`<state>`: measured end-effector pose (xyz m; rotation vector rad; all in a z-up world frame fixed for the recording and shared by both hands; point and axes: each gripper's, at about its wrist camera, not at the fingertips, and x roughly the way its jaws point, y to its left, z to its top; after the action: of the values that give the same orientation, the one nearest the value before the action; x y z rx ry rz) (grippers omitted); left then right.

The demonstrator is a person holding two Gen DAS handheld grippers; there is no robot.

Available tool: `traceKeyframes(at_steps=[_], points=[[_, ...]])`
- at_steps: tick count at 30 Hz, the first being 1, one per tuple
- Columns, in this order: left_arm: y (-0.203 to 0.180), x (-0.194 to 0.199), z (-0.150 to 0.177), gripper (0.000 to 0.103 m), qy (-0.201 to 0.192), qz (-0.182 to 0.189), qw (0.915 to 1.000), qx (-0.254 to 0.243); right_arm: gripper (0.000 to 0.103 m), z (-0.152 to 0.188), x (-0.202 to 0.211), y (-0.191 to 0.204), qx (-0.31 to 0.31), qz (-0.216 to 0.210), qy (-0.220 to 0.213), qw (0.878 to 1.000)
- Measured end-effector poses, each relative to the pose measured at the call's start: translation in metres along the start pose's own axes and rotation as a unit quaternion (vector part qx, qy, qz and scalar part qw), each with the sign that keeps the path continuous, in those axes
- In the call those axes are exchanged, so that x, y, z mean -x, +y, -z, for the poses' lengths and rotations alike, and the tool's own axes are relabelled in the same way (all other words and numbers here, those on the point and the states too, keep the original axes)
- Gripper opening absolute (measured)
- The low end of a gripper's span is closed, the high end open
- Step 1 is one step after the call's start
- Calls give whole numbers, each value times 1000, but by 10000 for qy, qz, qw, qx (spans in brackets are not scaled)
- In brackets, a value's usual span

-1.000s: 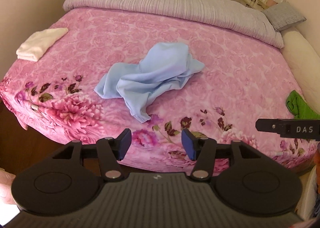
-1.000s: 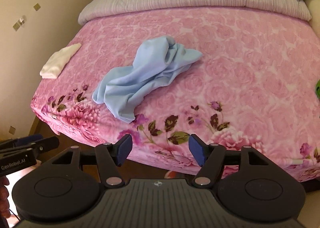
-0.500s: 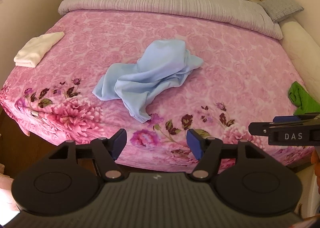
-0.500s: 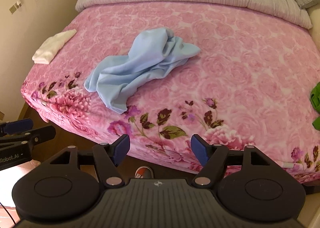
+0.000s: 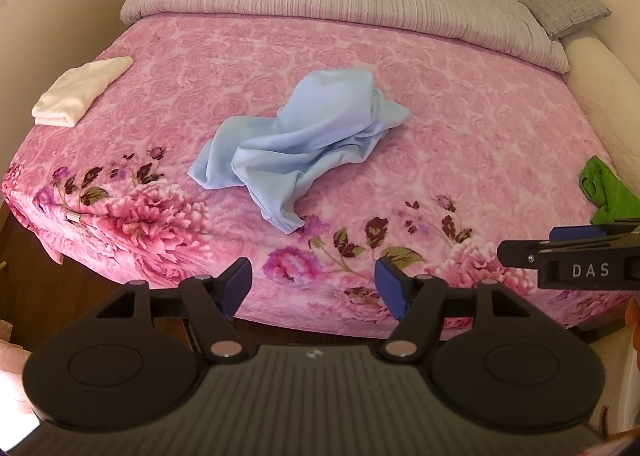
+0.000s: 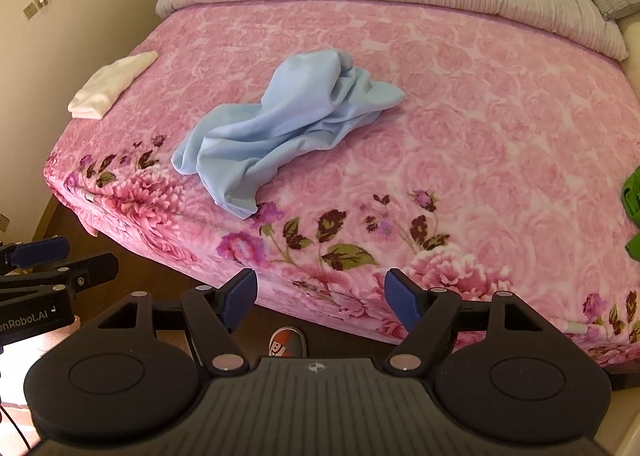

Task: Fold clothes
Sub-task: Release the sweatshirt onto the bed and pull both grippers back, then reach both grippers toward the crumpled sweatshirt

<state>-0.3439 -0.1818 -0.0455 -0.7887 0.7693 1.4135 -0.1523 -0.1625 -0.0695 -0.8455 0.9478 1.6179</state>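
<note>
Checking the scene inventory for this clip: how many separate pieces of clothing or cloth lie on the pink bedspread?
3. A crumpled light blue garment mid-bed, a folded white cloth near the left edge, and a green garment at the right edge, cut off by the frame; more could lie beyond it.

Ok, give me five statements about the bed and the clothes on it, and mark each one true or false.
1. The light blue garment lies crumpled on the pink floral blanket. True.
2. The folded white cloth lies on top of the blue garment. False: it lies apart, near the bed's left edge.
3. The left gripper grips the blue garment. False: its fingers are open, holding nothing.
4. A green garment lies at the bed's right edge. True.
5. The right gripper is open. True.
</note>
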Motion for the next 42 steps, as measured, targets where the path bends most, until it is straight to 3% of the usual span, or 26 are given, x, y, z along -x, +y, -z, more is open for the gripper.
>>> traceKeyframes(at_steps=[15, 24, 32, 36, 42], points=[[1, 4, -1, 67, -18, -133, 9999, 57, 74, -1, 4, -6, -40, -99, -70, 9999], [26, -28, -25, 67, 99, 24, 9999, 52, 75, -22, -17, -18, -352, 92, -36, 9993], [102, -81, -68, 67, 370, 227, 9990, 74, 75, -65, -68, 2, -709, 299, 77, 9970], [161, -117, -94, 67, 530, 330, 9980, 117, 75, -90, -106, 33, -678, 368, 233, 9967], [243, -180, -122, 66, 1090, 400, 9932, 54, 74, -119, -176, 96, -417, 508, 533, 9964]])
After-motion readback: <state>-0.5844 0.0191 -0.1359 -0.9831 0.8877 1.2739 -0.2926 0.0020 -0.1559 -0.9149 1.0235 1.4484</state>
